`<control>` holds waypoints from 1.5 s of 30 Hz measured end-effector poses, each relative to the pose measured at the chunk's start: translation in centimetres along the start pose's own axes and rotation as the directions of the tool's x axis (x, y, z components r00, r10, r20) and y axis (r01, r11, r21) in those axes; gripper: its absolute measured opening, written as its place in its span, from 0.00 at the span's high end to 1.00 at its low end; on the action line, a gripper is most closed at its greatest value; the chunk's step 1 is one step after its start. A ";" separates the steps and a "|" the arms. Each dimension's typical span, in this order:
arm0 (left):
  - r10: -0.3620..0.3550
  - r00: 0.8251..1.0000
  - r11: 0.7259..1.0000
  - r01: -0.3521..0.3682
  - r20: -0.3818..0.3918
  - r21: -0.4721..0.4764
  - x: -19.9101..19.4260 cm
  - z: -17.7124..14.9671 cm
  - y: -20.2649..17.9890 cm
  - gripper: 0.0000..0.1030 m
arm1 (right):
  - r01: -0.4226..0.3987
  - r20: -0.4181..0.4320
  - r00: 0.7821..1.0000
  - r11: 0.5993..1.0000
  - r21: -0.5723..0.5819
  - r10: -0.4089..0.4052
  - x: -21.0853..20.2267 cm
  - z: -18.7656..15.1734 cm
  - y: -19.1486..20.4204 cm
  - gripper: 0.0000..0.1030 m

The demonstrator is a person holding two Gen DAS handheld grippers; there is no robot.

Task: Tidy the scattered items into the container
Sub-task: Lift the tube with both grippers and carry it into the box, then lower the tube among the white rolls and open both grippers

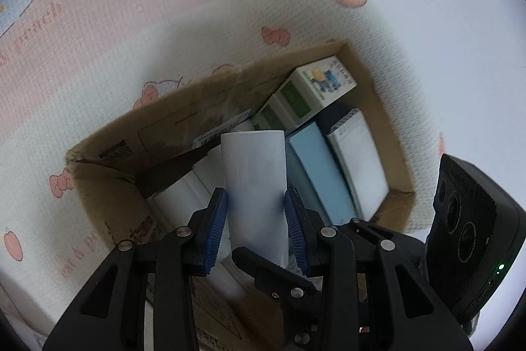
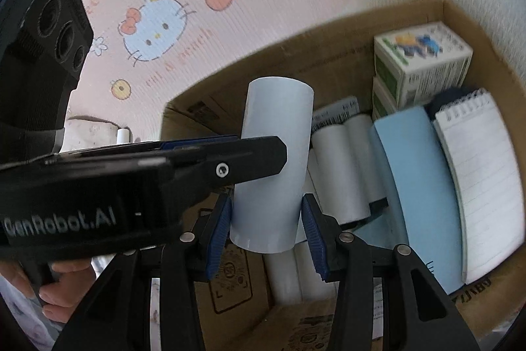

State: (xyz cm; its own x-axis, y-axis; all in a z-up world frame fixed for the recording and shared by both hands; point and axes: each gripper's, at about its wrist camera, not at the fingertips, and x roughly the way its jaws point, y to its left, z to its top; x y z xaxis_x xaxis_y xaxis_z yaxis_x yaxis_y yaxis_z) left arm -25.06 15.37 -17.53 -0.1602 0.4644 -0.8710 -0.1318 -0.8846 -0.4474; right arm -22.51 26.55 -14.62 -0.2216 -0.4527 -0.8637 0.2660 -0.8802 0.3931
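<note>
Closest to me, my left gripper (image 1: 255, 224) clamps its blue pads on a white roll (image 1: 254, 186), low on its length, and my right gripper (image 2: 267, 232) has a pale roll (image 2: 274, 166) squeezed between its pads too. In the right wrist view the left tool crosses in front of that roll, so I cannot tell whether both tongs share one roll or carry one each. Either way, each roll hangs over the open cardboard box (image 1: 108, 209), not yet set down.

Inside, just beyond the pads, several white rolls (image 2: 342, 173) already lie side by side on the floor of the box. To their right sit a light blue book (image 2: 424, 186) and a spiral notepad (image 2: 480, 173), with green-and-white cartons (image 2: 424, 61) stacked in the far right corner. So I judge the tidying well along; this roll is what is left in hand, and a small white object (image 2: 123, 135) outside the box at left may still want collecting.

Each held roll's long axis runs away from me, its free end pointing toward the far wall of the box. Beyond lies the pink cartoon mat (image 1: 98, 22).
</note>
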 end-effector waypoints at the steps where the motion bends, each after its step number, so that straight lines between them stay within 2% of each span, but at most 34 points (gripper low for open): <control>1: 0.014 1.000 1.000 -0.013 -0.006 0.018 0.4 0.0 -0.3 0.61 | 0.001 -0.013 1.000 1.000 0.000 -0.001 0.4 0.0 -0.3 0.60; 4: 0.041 0.999 0.998 -0.040 -0.011 0.049 1.0 0.0 -0.7 0.61 | 0.021 -0.041 0.999 1.000 -0.016 -0.022 1.0 0.1 -0.4 0.60; 7: 0.035 0.999 0.999 -0.035 -0.015 0.020 1.4 0.2 -0.2 0.61 | 0.027 -0.062 0.998 0.999 -0.023 -0.028 1.5 0.5 -0.7 0.60; 12: 0.022 0.998 0.999 -0.024 -0.066 -0.036 2.3 0.7 1.1 0.61 | -0.001 -0.112 0.994 1.000 -0.011 0.000 2.5 1.1 -1.0 0.60; 19: 0.057 0.991 0.998 -0.052 -0.122 0.044 3.5 0.2 0.2 0.62 | 0.016 -0.149 0.989 1.000 -0.022 -0.019 3.6 1.6 -1.5 0.61; 21: 0.080 0.990 0.996 -0.074 -0.118 0.050 3.7 0.1 0.1 0.65 | 0.025 -0.164 0.986 0.999 -0.021 -0.028 3.8 1.8 -1.7 0.62; 23: 0.113 0.987 0.993 -0.109 -0.113 0.041 3.7 0.1 0.4 0.76 | 0.035 -0.191 0.981 0.999 -0.034 -0.041 4.2 1.8 -1.7 0.62; 26: 0.130 0.984 0.991 -0.126 -0.118 0.046 3.8 0.2 0.6 0.84 | 0.032 -0.212 0.977 0.999 -0.028 -0.037 4.7 1.7 -1.9 0.62; 32: 0.115 0.987 0.993 -0.109 -0.116 0.055 3.7 0.0 0.8 0.85 | 0.033 -0.210 0.977 0.999 -0.003 -0.033 5.1 1.6 -2.1 0.61; 37: 0.121 0.987 0.991 -0.114 -0.109 0.074 3.3 -0.5 0.8 0.86 | 0.093 -0.168 0.981 0.995 -0.017 -0.095 3.6 1.5 -1.7 0.57; 40: 0.112 0.987 0.992 -0.104 -0.114 0.066 3.3 -0.8 0.6 0.87 | 0.114 -0.182 0.977 0.994 0.000 -0.112 3.0 0.9 -1.7 0.58; 41: 0.117 0.987 0.991 -0.109 -0.111 0.071 3.4 -0.8 0.5 0.88 | 0.139 -0.192 0.972 0.990 0.009 -0.135 2.9 0.7 -1.8 0.59; 43: 0.135 0.985 0.989 -0.127 -0.108 0.078 3.6 -0.8 0.4 0.88 | 0.170 -0.203 0.966 0.985 0.019 -0.162 2.9 0.4 -1.8 0.76; 45: 0.136 0.984 0.989 -0.128 -0.117 0.080 3.9 -0.9 0.2 0.90 | 0.173 -0.201 0.966 0.984 0.043 -0.161 3.0 0.3 -1.9 0.79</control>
State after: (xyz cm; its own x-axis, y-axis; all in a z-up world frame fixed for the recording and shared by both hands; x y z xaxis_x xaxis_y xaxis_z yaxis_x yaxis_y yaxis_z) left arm -24.87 16.98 -21.12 -0.0609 0.3311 -0.9416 -0.1884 -0.9302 -0.3149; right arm -23.97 26.82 -17.83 -0.0684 -0.2671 -0.9612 0.1836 -0.9504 0.2510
